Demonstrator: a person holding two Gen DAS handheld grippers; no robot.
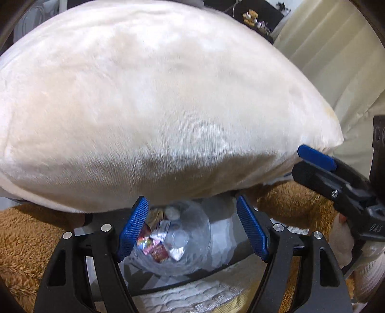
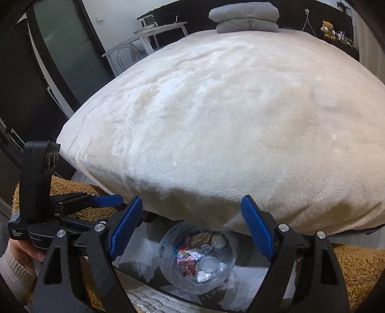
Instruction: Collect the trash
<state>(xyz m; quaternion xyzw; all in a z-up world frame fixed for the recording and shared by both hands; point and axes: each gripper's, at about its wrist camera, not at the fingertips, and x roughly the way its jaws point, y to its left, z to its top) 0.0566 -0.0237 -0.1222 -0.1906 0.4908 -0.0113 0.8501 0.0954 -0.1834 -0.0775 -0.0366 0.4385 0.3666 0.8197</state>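
A clear plastic container [image 1: 182, 243] holds several crumpled wrappers [image 1: 156, 243] and sits low, below a big cream plush pillow [image 1: 156, 108]. My left gripper [image 1: 192, 231] is open and empty, just above the container, its blue pads [image 1: 133, 228] under the pillow's lower edge. In the right wrist view the same container [image 2: 199, 262] with wrappers [image 2: 192, 257] lies beneath my right gripper [image 2: 192, 231], which is open and empty. The pillow [image 2: 228, 120] fills that view too. The right gripper also shows at the left wrist view's right edge [image 1: 317, 159], against the pillow's corner.
A brown fleece blanket [image 1: 28, 236] covers the bed on both sides. A white quilted mattress [image 1: 182, 296] shows at the bottom. Grey folded cushions [image 2: 245, 16], a white table frame [image 2: 144, 36] and a teddy bear [image 2: 328, 29] stand behind. A dark door [image 2: 36, 84] is at left.
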